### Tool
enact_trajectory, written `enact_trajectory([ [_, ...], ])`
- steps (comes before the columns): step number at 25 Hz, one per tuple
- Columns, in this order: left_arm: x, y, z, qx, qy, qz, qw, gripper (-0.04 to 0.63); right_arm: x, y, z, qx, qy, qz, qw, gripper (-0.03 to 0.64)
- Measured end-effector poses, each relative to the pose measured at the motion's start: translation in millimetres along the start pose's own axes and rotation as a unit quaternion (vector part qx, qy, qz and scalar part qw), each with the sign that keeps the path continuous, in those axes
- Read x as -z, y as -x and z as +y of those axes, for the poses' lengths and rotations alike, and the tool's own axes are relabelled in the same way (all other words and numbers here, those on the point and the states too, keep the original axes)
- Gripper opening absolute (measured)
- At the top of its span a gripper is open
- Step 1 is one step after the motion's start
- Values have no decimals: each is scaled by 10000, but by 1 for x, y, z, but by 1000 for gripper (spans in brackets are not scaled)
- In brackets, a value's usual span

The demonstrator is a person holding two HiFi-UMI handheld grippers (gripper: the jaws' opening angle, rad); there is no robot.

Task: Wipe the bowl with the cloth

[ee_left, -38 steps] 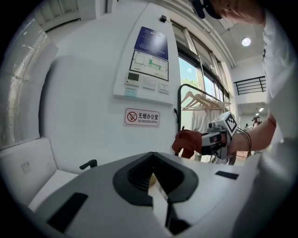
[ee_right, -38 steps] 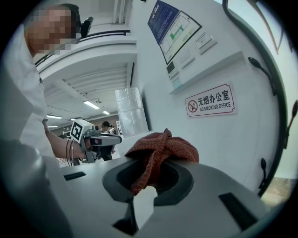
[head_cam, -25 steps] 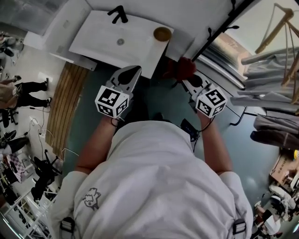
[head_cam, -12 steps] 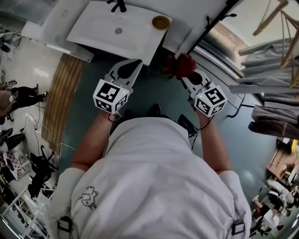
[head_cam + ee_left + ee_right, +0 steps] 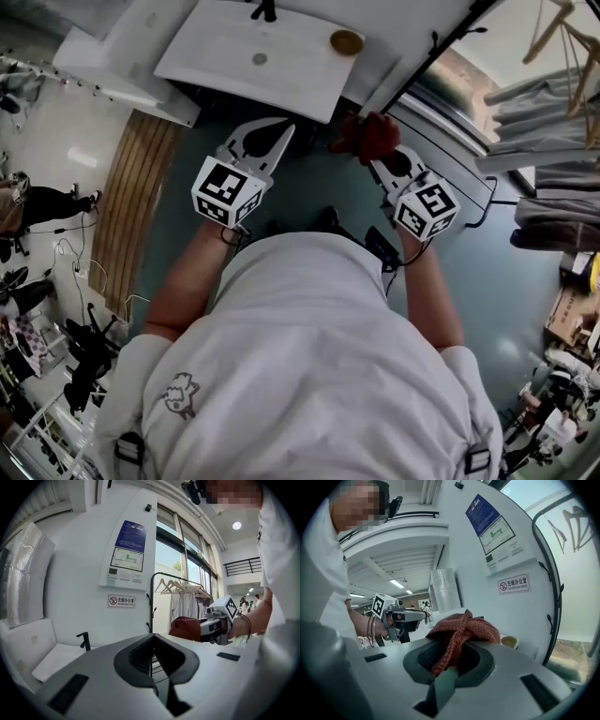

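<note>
Right gripper (image 5: 380,159) clamps red cloth (image 5: 372,133); left gripper (image 5: 279,133) closed, empty. Approach step, by my judgement: next, bring cloth to bowl (image 5: 346,41) on sink (image 5: 281,80).

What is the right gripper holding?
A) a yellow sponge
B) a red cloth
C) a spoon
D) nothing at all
B: in the right gripper view, the red cloth is pinched between the closed jaws of the right gripper and bunches up just past them.
</note>
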State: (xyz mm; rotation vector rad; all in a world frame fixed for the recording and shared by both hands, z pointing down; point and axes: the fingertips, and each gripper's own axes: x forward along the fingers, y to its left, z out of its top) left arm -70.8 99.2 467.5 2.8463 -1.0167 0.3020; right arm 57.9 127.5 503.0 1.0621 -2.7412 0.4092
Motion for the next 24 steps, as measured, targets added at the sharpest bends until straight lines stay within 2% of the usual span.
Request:
enact_trajectory([
  [6,17,62,1,257,2,-17,9997,13,7,-13,68,180,-39,-119,9998,51],
  [12,35,99,-15,707,65,140,9974,14,5,-17,114,299,-12,-176,9994,51],
  [17,37,114,-18,879,55,102,9961,14,0,-22,134,320,86,-141,9994,51],
  [24,45,123,-30,1204,90,191,9925,14,8,-20,141,466,-28,-7,9989,51],
])
